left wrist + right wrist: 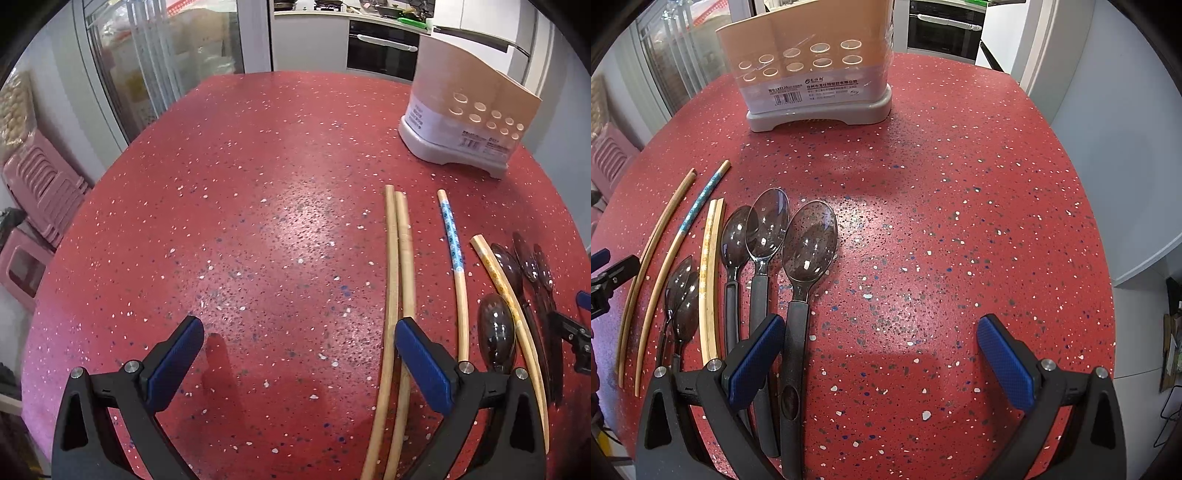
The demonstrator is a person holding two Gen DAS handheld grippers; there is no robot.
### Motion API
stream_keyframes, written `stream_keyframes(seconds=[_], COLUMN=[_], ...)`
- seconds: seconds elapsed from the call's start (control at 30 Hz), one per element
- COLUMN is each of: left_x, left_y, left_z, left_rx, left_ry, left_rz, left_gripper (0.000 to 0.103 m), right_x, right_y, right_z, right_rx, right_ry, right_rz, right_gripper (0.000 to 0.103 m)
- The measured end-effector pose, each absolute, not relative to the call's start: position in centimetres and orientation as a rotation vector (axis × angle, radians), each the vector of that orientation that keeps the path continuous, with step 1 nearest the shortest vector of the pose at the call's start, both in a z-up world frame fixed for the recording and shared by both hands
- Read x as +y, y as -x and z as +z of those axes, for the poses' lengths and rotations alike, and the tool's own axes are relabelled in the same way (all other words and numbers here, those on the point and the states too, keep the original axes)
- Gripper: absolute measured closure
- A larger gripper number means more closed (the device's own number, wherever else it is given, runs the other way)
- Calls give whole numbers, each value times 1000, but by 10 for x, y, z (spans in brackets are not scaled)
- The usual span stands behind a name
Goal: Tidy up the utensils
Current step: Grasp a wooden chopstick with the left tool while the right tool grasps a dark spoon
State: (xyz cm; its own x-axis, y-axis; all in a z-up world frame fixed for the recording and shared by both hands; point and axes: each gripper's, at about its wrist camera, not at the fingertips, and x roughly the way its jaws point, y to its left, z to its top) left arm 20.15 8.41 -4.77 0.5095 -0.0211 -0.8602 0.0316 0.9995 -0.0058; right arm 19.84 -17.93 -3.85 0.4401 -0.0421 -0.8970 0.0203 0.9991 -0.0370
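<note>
Here the spoons [809, 243] and chopsticks [709, 280] lie flat on the red table [960, 221], their handle ends cut off behind the right gripper [881, 354]. It hangs spread wide, holding nothing; the left gripper [299, 354] likewise. The holder [816, 62] stands well ahead.

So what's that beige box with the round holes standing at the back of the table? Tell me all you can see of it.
The utensil holder is an upright beige plastic caddy on a pale grey footed base, with two rows of round holes in its front wall. It looks divided into compartments and is still wrapped in clear film, with a white barcode label across the front. Nothing shows inside it from here. It stands alone on the red speckled table, apart from the chopsticks and spoons, and neither gripper touches it.
</note>
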Motion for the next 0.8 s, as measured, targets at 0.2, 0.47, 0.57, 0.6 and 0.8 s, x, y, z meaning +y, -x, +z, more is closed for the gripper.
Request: stream_keyframes(seconds=[0.2, 0.47, 0.57, 0.6, 0.8], left_x=[73, 60, 52, 48, 28], left_y=[-206, -236, -247, -251, -274], left_z=[-54, -54, -51, -50, -45], left_rx=[1047, 1078, 1092, 1097, 1172], left_ry=[-48, -106, -161, -171, -171], left_rz=[-53, -57, -76, -96, -219], left_gripper=[0, 0, 0, 0, 20], right_x=[-179, -178, -172, -170, -156], right_y=[-200, -218, -230, -233, -258], right_z=[-37, -33, -30, -29, -23], right_rx=[1121, 1205, 1245, 1252, 1350], right_ry=[24, 34, 47, 51, 71], right_rz=[-40, -24, -2, 4, 37], right_gripper=[0, 2, 10, 16, 36])
